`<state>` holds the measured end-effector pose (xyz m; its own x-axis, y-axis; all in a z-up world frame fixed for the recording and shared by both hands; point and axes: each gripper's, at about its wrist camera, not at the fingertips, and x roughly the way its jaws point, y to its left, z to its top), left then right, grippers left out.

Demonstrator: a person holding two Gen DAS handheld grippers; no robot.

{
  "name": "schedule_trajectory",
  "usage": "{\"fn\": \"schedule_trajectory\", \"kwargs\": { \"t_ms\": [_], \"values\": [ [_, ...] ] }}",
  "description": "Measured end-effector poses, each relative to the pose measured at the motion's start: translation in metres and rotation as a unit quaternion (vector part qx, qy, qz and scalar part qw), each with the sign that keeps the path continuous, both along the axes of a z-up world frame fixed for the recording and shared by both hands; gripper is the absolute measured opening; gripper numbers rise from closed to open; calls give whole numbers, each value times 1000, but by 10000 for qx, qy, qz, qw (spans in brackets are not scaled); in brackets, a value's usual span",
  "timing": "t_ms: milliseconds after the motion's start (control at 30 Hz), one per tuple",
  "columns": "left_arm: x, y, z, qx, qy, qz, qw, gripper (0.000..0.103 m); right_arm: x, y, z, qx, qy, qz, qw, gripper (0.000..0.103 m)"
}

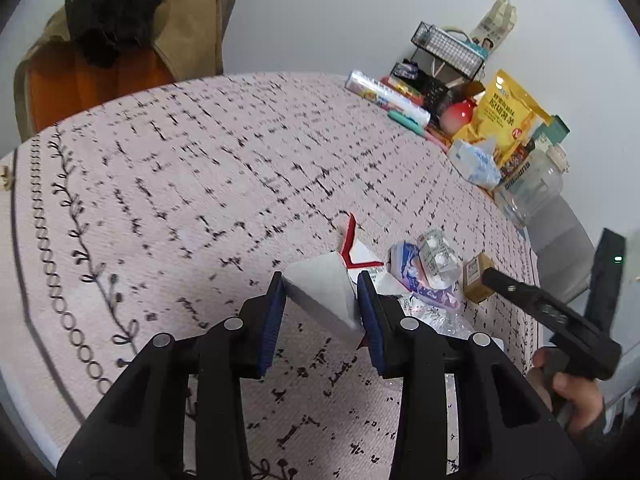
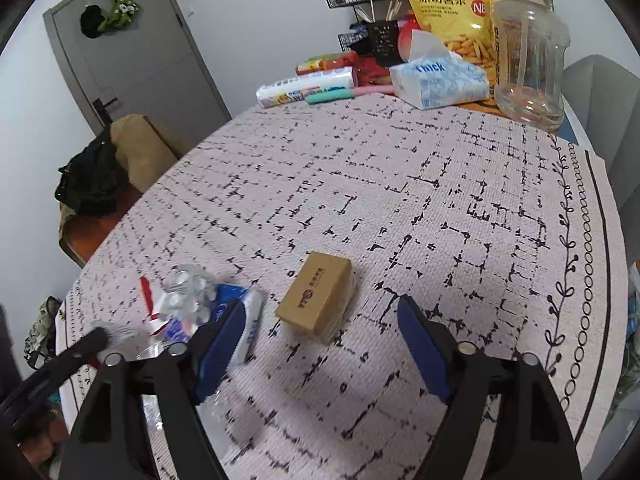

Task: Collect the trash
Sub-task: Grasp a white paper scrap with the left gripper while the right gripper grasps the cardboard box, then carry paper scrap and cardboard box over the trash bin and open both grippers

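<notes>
The left tool (image 1: 320,300) grips a white crumpled paper (image 1: 322,294) above the patterned tablecloth (image 1: 200,184).

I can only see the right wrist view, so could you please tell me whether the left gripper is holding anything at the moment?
Observer: Yes, the left gripper is shut on a white folded paper.
Operator: Thank you. What is the blurred clear item in the pile beside the brown box?
Observer: It is a blister pack with white pills, lying on a blue-and-white wrapper.
</notes>
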<state>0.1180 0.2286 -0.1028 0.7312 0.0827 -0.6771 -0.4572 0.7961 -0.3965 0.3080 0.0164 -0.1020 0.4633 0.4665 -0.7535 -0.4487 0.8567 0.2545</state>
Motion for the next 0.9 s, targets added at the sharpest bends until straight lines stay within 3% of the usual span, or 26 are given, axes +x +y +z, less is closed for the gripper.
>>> {"fn": "schedule_trajectory", "kwargs": {
  "t_ms": [33,100,133,433,900],
  "values": [
    [-2,0,1,4,-15,20,10000,36,3,2,-3,-18,29,7,10000,65],
    [-5,1,4,-7,-51,59,10000,36,12,1,-13,-54,302,-78,9995,37],
    [-6,1,5,-5,-65,67,10000,36,13,-2,-13,15,320,-102,9994,31],
    [-10,-21,26,202,-223,-24,9995,37,-28,-36,22,284,-14,-55,9996,29],
    [0,-88,59,373,-537,-610,9960,37,-78,-118,66,464,-513,-368,9969,29]
  ]
}}
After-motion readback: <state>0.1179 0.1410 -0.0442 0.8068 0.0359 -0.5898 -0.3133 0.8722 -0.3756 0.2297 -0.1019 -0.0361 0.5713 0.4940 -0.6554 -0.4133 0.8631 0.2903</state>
